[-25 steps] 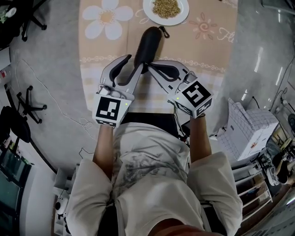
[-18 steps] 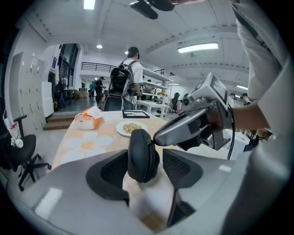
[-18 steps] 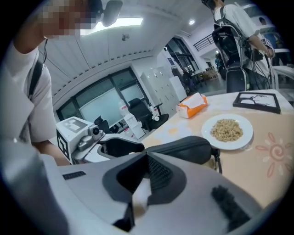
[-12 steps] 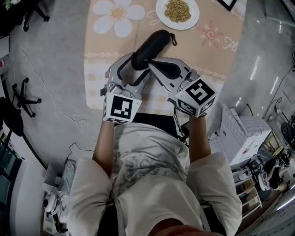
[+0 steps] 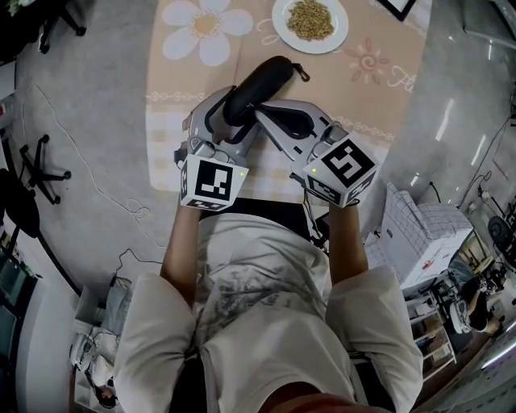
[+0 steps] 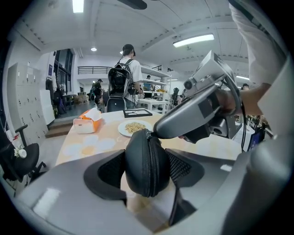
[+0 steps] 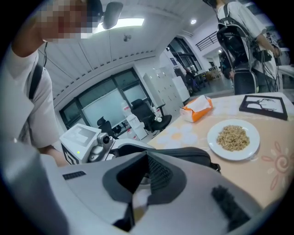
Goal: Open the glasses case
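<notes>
A black zipped glasses case (image 5: 262, 77) lies diagonally on the flowered tablecloth, its near end toward me. My left gripper (image 5: 232, 111) is open, and that near end (image 6: 147, 160) sits between its pads with the zipper line upright. The pads stand close beside the case's sides, and I see no squeeze. My right gripper (image 5: 260, 111) comes in from the right. Its tips (image 6: 154, 134) are closed together at the top of the zipper line. The zipper pull itself is hidden between them. In the right gripper view its shut jaws (image 7: 148, 158) cover most of the case (image 7: 193, 156).
A white plate of grain (image 5: 310, 20) stands just beyond the case. Farther back are an orange tissue box (image 6: 87, 123) and a black picture frame (image 7: 265, 105). The table's near edge (image 5: 201, 173) is under my wrists. A person with a backpack (image 6: 124, 78) stands behind the table.
My left gripper's jaws have spread wide, and the case's near end now sits between them. That end has swung slightly left. The right gripper keeps its place at the zipper.
</notes>
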